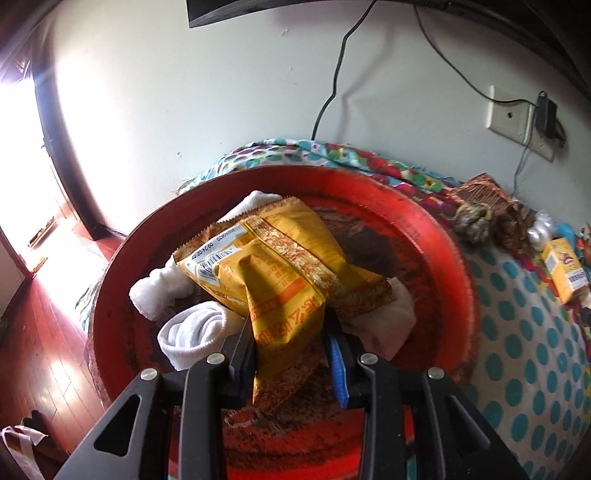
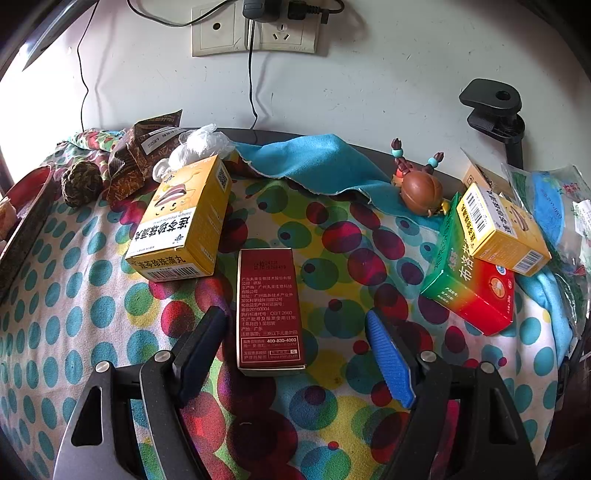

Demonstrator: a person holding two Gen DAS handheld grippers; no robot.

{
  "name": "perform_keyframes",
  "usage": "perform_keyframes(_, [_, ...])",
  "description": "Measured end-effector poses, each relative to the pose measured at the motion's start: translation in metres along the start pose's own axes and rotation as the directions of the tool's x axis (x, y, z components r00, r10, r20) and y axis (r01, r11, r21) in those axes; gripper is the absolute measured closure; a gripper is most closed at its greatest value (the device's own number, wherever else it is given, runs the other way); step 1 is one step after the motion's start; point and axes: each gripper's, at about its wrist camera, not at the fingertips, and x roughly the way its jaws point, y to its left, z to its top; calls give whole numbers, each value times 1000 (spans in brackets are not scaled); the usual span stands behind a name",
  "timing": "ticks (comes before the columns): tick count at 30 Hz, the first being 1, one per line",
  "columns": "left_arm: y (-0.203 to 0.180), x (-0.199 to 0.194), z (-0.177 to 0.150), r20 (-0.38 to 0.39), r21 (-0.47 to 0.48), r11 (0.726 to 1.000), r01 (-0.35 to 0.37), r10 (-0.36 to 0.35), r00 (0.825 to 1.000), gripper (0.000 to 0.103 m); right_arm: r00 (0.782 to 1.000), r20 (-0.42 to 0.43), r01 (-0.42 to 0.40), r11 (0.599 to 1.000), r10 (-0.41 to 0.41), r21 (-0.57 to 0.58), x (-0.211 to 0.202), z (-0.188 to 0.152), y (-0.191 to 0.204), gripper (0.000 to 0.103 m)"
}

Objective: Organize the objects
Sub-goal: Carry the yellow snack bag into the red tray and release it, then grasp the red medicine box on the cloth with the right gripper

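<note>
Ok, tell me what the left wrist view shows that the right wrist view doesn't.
Only the left wrist view: the left gripper, shut on the yellow snack packet, over white rolled socks in the red tray.

Only the right wrist view: the open right gripper around the dark red box, a green-and-red box, a brown figurine.

Both: the dotted cloth, the wall socket, a yellow medicine box.

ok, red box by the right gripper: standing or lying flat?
Lying flat: the red box rests on its broad face on the cloth, printed side up.
</note>
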Motion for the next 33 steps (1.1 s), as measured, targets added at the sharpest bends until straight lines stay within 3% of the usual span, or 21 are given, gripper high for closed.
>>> perform_keyframes(4, [0, 5, 0, -7, -7, 1000, 5, -5, 1000, 60, 1000, 0, -2, 1000, 2, 0, 0, 0, 0, 27])
perform_keyframes(7, [0, 8, -3, -20, -1, 1000, 19, -19, 1000, 44, 1000, 0, -2, 1000, 2, 0, -1, 0, 0, 27])
perform_keyframes(9, [-2, 2, -5, 5, 26, 1000, 1, -1, 1000, 24, 1000, 0, -1, 1000, 1, -1, -1, 0, 0, 27])
perform_keyframes(11, [-2, -10, -8, 44, 21, 1000, 19, -20, 999, 15, 1000, 0, -1, 1000, 1, -1, -1, 0, -1, 27])
perform_keyframes(17, [-4, -47, -15, 141, 3, 1000, 4, -5, 990, 14, 1000, 1, -2, 1000, 2, -6, -1, 1, 0, 28])
perform_keyframes(23, [-5, -82, -28, 177, -21, 998, 57, -53, 983, 14, 1000, 10, -17, 1000, 18, -26, -3, 0, 1, 39])
perform_keyframes(27, [-11, -93, -41, 170, -22, 996, 86, -81, 982, 14, 999, 18, -39, 999, 40, -30, -5, 0, 2, 56])
perform_keyframes(29, [-15, -95, -47, 163, -17, 996, 89, -85, 983, 14, 998, 26, -58, 998, 59, -36, -7, 0, 3, 77])
perform_keyframes(33, [-21, -101, -60, 161, -10, 995, 97, -94, 983, 14, 996, 37, -74, 997, 75, -17, -9, 0, -2, 76])
